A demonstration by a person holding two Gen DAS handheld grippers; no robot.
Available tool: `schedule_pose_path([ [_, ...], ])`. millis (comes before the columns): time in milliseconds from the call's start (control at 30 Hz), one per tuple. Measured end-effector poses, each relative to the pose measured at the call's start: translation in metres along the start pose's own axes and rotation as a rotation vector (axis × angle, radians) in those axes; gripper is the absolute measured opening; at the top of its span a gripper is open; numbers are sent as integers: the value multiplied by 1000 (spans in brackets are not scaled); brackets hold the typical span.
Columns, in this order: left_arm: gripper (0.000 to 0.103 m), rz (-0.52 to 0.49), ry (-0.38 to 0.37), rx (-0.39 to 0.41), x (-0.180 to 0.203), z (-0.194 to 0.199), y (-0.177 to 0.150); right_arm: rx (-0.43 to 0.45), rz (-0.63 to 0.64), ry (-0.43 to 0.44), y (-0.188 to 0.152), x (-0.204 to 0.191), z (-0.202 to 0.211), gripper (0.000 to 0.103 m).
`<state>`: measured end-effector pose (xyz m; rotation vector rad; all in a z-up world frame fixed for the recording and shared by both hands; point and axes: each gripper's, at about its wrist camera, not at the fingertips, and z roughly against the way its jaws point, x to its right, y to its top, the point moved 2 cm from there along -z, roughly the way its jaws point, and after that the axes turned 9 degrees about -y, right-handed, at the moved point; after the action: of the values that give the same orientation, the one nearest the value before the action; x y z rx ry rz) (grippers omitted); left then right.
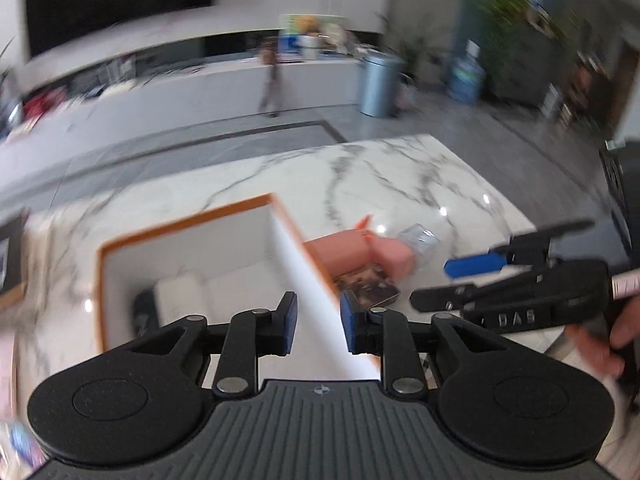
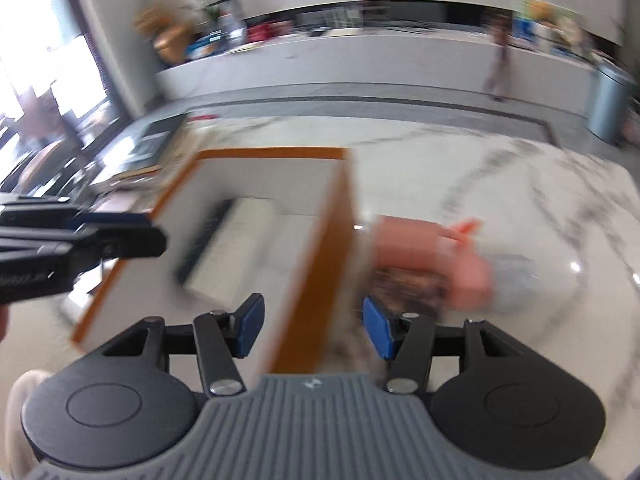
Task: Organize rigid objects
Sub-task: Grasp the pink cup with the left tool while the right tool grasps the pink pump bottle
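Left wrist view showed both the left gripper [image 1: 318, 322] and right gripper [image 1: 452, 284] parted and empty above the white box [image 1: 276, 200], the pink object [image 1: 360, 250] lying lengthwise just outside its right wall, nearer the right gripper.
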<state>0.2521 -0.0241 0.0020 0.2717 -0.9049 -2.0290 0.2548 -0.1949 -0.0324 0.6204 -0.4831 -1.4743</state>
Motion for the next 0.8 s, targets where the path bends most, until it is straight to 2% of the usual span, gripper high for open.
schedule_pose_path([
  [67, 36, -95, -12, -26, 17, -23, 11, 7, -7, -48, -1, 23, -3, 57],
  [167, 45, -199, -80, -95, 32, -62, 26, -1, -15, -102, 1, 49, -18, 57],
  [233, 46, -269, -99, -147, 38, -87, 32, -5, -28, -123, 6, 64, -33, 57],
  [300, 47, -345, -86, -186, 43, -113, 38, -20, -39, -117, 10, 76, -48, 57],
  [400, 56, -461, -97, -262, 45, -149, 42, -48, -53, -100, 13, 89, -71, 55],
  [500, 61, -509, -100, -348, 39, -183, 49, -78, -42, -84, 21, 94, -95, 51],
  [567, 69, -544, -115, -393, 34, -202, 52, -91, -21, -74, 28, 98, -106, 49],
  [700, 69, -569, -152, -496, 24, -232, 56, -117, 15, -56, 45, 102, -129, 48],
  [800, 70, -596, -165, -544, 22, -250, 56, -141, 31, -25, 52, 103, -140, 46],
])
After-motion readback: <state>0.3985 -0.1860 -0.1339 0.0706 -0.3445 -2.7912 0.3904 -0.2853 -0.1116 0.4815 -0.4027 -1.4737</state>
